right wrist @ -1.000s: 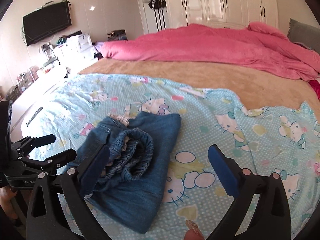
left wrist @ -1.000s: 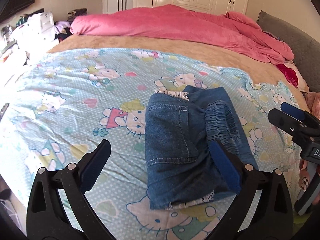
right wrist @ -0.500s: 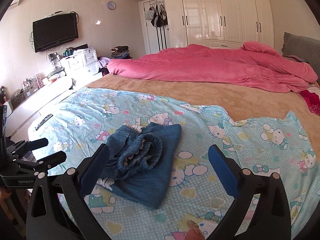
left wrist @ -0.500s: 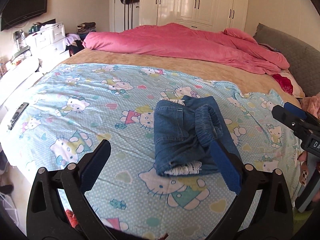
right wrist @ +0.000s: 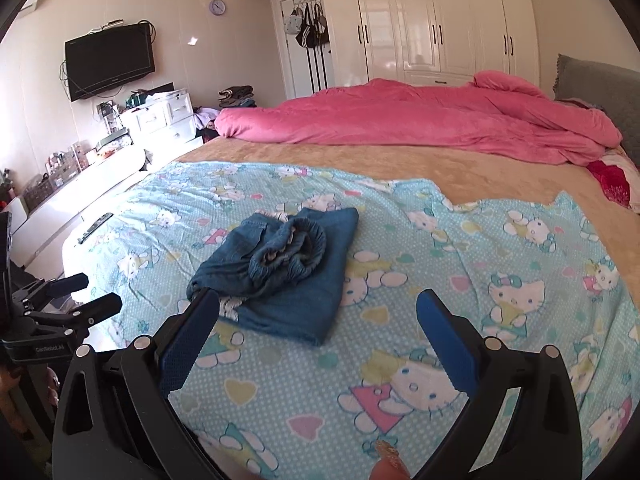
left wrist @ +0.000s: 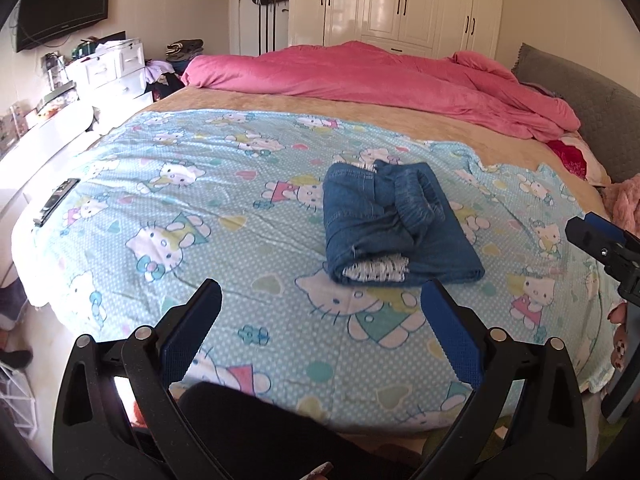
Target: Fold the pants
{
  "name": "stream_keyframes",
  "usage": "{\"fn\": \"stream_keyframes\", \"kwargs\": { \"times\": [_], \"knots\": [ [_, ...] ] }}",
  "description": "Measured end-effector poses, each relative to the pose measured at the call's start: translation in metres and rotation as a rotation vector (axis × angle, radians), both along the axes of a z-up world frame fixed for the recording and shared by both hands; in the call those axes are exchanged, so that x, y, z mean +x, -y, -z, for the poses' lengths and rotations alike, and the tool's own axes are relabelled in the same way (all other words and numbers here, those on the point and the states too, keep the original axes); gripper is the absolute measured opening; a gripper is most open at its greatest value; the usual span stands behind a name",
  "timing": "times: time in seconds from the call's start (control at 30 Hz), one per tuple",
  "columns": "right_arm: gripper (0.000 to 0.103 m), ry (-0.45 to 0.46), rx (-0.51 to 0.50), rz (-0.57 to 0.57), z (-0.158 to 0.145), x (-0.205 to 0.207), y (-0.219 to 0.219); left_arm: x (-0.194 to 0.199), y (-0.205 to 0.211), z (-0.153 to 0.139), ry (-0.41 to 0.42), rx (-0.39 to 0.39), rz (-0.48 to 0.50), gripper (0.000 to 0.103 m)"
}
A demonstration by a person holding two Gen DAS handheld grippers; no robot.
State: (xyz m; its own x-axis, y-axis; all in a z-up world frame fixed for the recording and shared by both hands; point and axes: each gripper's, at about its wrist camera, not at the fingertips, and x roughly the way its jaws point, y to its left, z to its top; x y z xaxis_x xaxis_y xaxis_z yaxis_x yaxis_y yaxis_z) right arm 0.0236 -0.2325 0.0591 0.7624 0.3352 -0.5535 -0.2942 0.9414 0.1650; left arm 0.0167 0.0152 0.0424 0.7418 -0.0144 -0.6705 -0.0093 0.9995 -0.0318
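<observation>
A pair of blue denim pants (left wrist: 394, 222) lies folded into a compact bundle on the light-blue Hello Kitty sheet (left wrist: 200, 200), with the elastic waistband on top; it also shows in the right wrist view (right wrist: 284, 272). My left gripper (left wrist: 320, 320) is open and empty, held back from the pants near the bed's front edge. My right gripper (right wrist: 316, 328) is open and empty, a little in front and to the right of the pants. It also shows in the left wrist view (left wrist: 600, 240), and the left gripper shows in the right wrist view (right wrist: 80, 292).
A pink duvet (left wrist: 380, 76) lies bunched across the far side of the bed on a tan blanket (right wrist: 400, 164). A dark remote (left wrist: 56, 200) lies at the sheet's left edge. White drawers (right wrist: 160, 116), a wall TV (right wrist: 110, 60) and wardrobes (right wrist: 420, 20) stand beyond.
Both grippers have pulled back and up from the folded pants, which now look smaller and farther away. The pants have stayed in place on the sheet.
</observation>
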Motion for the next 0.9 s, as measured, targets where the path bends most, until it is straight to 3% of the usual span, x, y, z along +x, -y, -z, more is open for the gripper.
{"fn": "stream_keyframes", "kwargs": {
  "times": [0.4, 0.53, 0.73, 0.9],
  "knots": [
    [0.098, -0.059, -0.044, 0.001, 0.034, -0.02, -0.008, -0.018, 0.01, 0.033, -0.05, 0.014, 0.014, 0.094],
    [0.098, -0.052, -0.048, 0.007, 0.04, -0.026, -0.008, -0.019, 0.011, 0.039, -0.049, -0.002, 0.017, 0.094],
    [0.099, -0.126, -0.065, -0.007, 0.06, -0.023, -0.015, -0.017, 0.012, 0.049, -0.078, -0.011, 0.017, 0.094],
    [0.099, -0.122, -0.071, -0.014, 0.06, -0.024, -0.017, -0.017, 0.011, 0.048, -0.078, 0.004, 0.001, 0.094]
  ]
}}
